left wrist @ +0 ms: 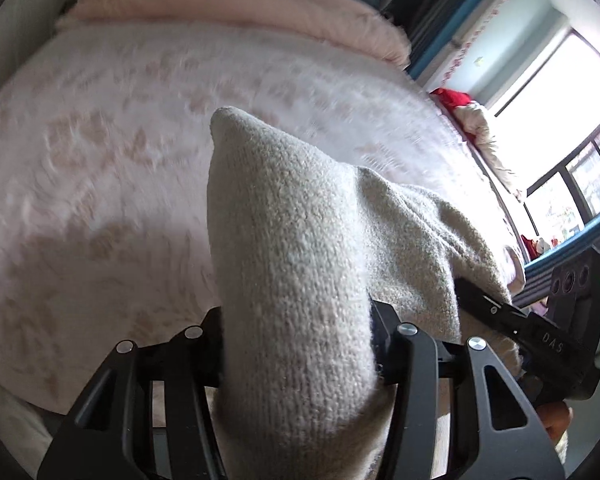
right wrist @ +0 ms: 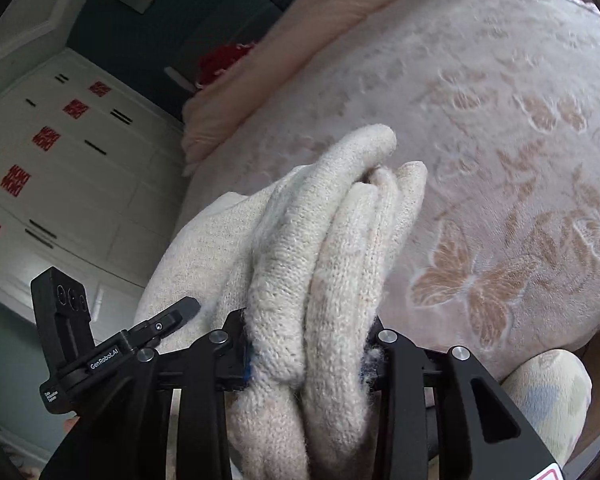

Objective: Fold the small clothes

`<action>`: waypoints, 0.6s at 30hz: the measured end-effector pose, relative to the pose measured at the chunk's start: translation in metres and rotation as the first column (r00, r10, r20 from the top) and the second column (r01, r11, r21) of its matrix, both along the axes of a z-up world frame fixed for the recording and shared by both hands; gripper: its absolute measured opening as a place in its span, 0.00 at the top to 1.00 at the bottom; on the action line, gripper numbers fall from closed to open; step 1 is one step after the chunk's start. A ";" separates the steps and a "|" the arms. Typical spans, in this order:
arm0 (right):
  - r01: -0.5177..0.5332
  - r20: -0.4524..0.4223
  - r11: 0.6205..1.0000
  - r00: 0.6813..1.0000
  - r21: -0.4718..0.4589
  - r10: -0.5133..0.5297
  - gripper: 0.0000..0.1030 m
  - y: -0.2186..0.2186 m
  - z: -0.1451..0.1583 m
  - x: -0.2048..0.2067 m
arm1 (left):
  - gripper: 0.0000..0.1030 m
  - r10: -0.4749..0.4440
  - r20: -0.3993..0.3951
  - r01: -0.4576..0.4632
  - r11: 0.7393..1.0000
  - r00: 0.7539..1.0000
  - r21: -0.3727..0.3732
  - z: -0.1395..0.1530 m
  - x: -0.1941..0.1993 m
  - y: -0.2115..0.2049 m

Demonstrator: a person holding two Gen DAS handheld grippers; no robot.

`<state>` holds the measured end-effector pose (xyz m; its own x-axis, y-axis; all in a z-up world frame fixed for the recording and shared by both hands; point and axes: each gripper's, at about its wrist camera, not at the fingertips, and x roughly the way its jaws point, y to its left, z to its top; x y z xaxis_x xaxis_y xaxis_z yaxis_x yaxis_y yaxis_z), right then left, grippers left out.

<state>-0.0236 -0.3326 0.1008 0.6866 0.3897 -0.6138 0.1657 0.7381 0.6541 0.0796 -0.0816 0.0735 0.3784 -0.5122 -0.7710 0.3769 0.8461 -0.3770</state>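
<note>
Both tools are clenched on a cream knit sweater (left wrist: 300, 248), lifted above the bed (left wrist: 100, 160): left tool (left wrist: 296, 344) pinches one fold, right tool (right wrist: 312, 344) a thick bunch. Uneven layers in the right grip may slip, spoiling the fold.

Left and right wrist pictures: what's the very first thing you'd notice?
The fuzzy cream knitted garment fills the middle of both views, pinched in the left gripper and bunched into thick folds in the right gripper. Behind it spreads a pink blanket with tan butterflies, and a bright window glows at the right of the left view.
</note>
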 end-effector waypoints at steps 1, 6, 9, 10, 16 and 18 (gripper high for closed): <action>0.000 0.022 1.000 1.000 -0.007 0.000 0.68 0.003 0.010 -0.007 | 0.53 -0.003 0.019 0.003 1.000 1.000 -0.003 0.010 -0.003 0.003; -0.008 0.159 0.998 0.987 -0.063 0.018 0.68 0.027 0.077 -0.019 | 0.53 -0.005 0.149 0.011 0.999 0.989 -0.045 0.070 -0.024 0.024; -0.018 0.246 0.995 0.968 -0.094 0.041 0.68 0.042 0.115 -0.022 | 0.52 0.002 0.228 0.016 0.997 0.974 -0.080 0.105 -0.032 0.041; -0.017 0.265 0.994 0.963 -0.108 0.045 0.68 0.049 0.124 -0.022 | 0.52 0.006 0.252 0.017 0.996 0.968 -0.090 0.115 -0.034 0.046; -0.036 0.397 0.975 0.909 -0.220 0.123 0.67 0.096 0.189 -0.012 | 0.51 0.025 0.393 0.025 0.992 0.919 -0.122 0.167 -0.031 0.088; -0.044 0.424 0.973 0.895 -0.226 0.139 0.67 0.110 0.201 -0.002 | 0.50 0.036 0.438 0.020 0.992 0.898 -0.122 0.180 -0.025 0.104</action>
<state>-0.0254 -0.2226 0.3013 0.8696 0.3621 -0.3355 -0.1747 0.8614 0.4769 0.0544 0.0229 0.2538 0.6680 -0.5863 -0.4583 0.5212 0.8082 -0.2742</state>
